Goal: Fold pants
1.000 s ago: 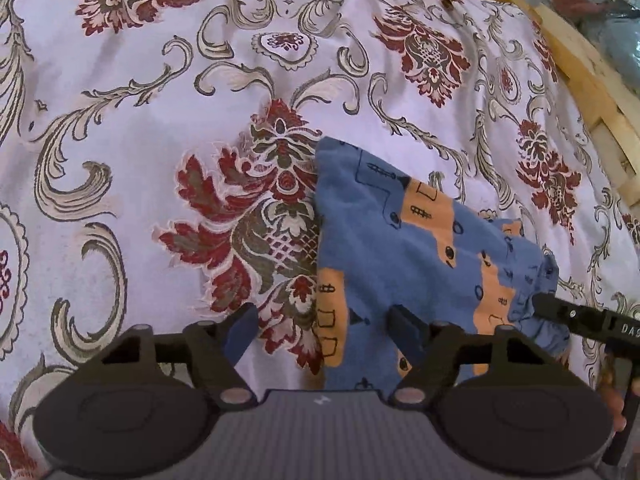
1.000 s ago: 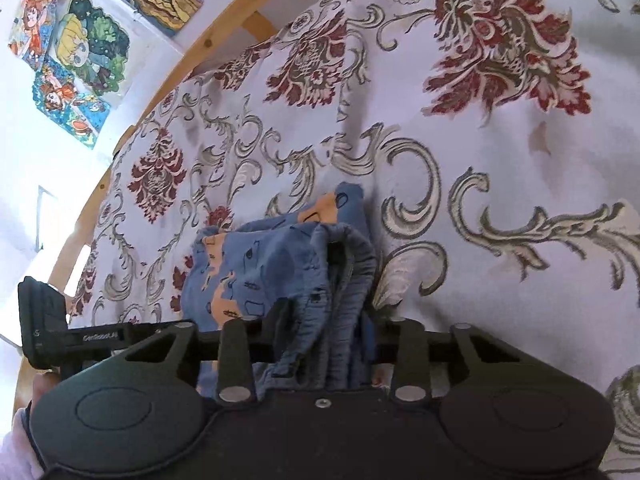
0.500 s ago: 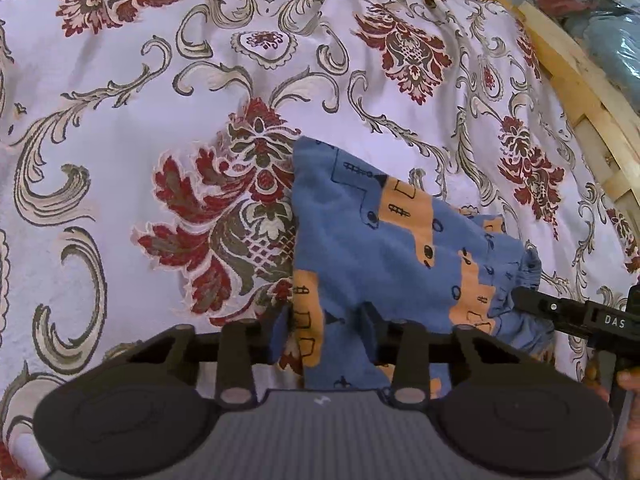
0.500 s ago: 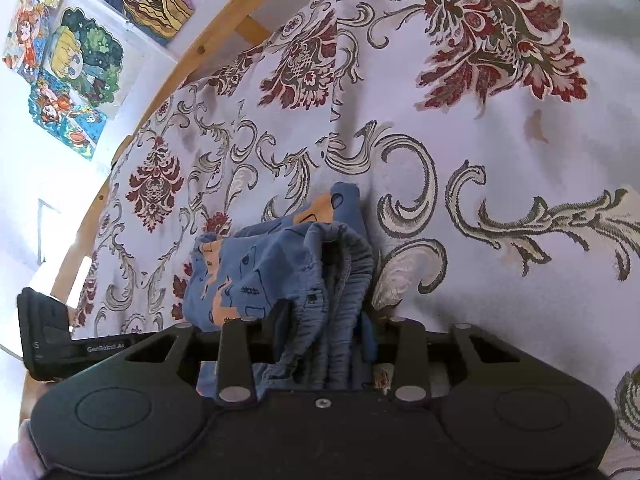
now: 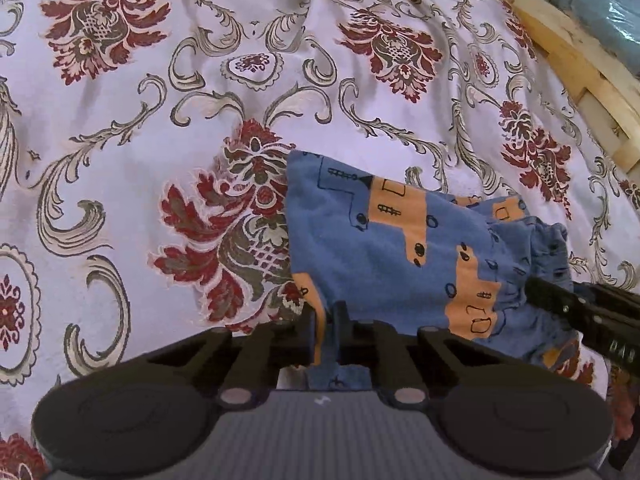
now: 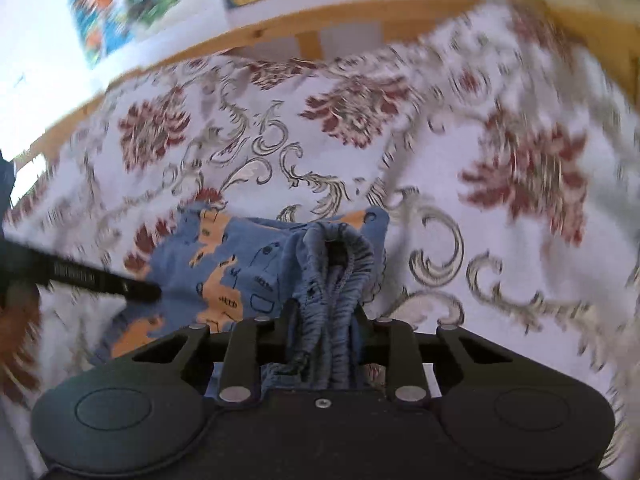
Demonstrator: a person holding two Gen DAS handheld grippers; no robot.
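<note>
While both grippers clamp the blue orange-patched cotton pants [image 5: 384,248], left gripper [image 5: 325,330] pinching a hem, right gripper [image 6: 325,320] the gathered waistband, floral bedspread [image 5: 160,128] lies open toward the wooden bed frame [image 5: 568,52].

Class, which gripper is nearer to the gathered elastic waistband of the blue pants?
Right. The right gripper is shut on the bunched waistband itself. The left gripper pinches a flat edge of the pants, away from the waistband.

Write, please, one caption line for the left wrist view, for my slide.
Left claw shut on blue-and-orange pants lying on a floral bedspread.
</note>
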